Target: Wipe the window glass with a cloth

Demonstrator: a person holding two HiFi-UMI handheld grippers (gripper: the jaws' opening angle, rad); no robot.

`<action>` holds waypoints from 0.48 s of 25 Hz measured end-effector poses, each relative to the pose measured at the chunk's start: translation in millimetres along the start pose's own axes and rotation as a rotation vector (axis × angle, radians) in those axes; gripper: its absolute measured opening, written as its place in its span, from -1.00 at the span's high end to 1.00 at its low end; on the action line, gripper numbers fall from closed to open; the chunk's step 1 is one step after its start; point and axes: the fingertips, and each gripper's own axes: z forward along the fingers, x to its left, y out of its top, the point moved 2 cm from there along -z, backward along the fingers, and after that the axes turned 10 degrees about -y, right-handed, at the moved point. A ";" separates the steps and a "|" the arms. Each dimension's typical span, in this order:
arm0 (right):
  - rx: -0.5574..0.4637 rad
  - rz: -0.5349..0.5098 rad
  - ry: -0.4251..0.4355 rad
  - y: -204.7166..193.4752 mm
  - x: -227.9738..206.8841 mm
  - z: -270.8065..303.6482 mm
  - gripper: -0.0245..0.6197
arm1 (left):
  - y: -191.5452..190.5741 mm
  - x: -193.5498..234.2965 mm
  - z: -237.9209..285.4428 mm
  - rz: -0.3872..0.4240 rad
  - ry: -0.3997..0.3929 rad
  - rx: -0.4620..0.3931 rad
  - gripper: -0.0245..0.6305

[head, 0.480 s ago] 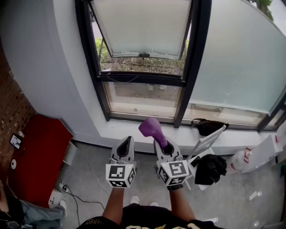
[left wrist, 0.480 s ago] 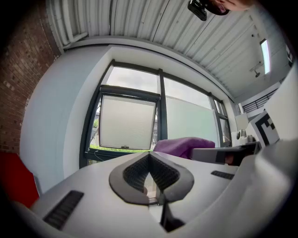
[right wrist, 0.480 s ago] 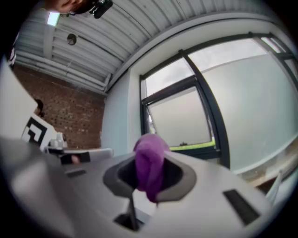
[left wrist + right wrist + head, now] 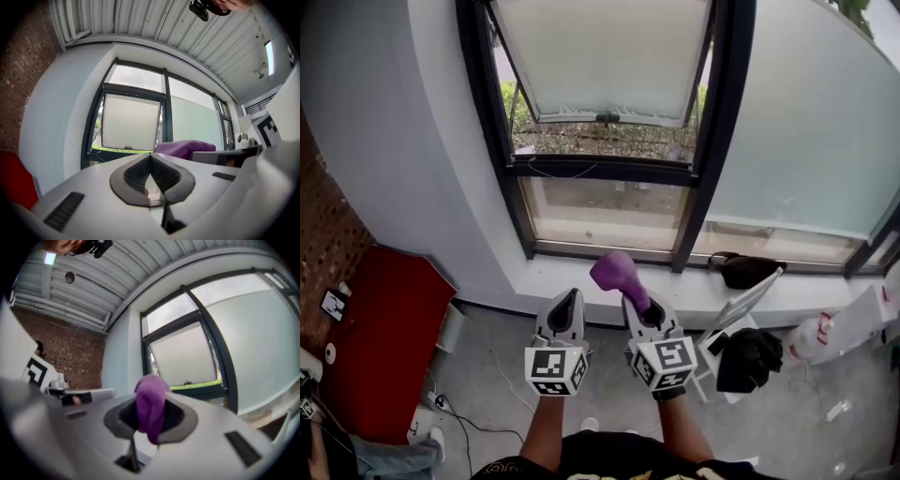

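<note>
Head view: cloth point(image 4: 615, 271) lengthwise toward window point(image 4: 602, 58)

Cloth point(image 4: 614, 271) in right gripper point(image 4: 643, 309), left gripper point(image 4: 565, 307) beside it, window point(image 4: 609, 66) ahead.

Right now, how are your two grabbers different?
The right gripper pinches a purple cloth; the left gripper holds nothing. The left gripper's jaws touch each other; the right gripper's press on fabric. Both are grey and point at the window.

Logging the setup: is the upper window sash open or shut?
Open: the sash tilts outward at its bottom edge; outdoor ground shows through the gap below.
</note>
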 end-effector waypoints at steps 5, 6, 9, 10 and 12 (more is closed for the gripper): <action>0.012 0.018 -0.016 -4.9 11.4 34.8 0.68 | 0.3 39.0 10.8 -0.015 0.006 -0.011 0.88; 0.013 0.017 -0.017 -6.5 14.3 42.0 0.68 | -0.6 46.9 13.5 -0.019 0.005 -0.014 0.88; 0.016 0.008 -0.030 -11.5 23.8 62.1 0.68 | -3.5 70.5 21.3 -0.031 -0.001 -0.022 0.88; 0.018 0.007 -0.040 -13.3 26.6 68.5 0.68 | -4.6 78.0 24.0 -0.035 -0.005 -0.022 0.88; 0.024 0.007 -0.059 -17.3 31.4 80.4 0.68 | -7.4 92.1 29.5 -0.048 -0.016 -0.021 0.88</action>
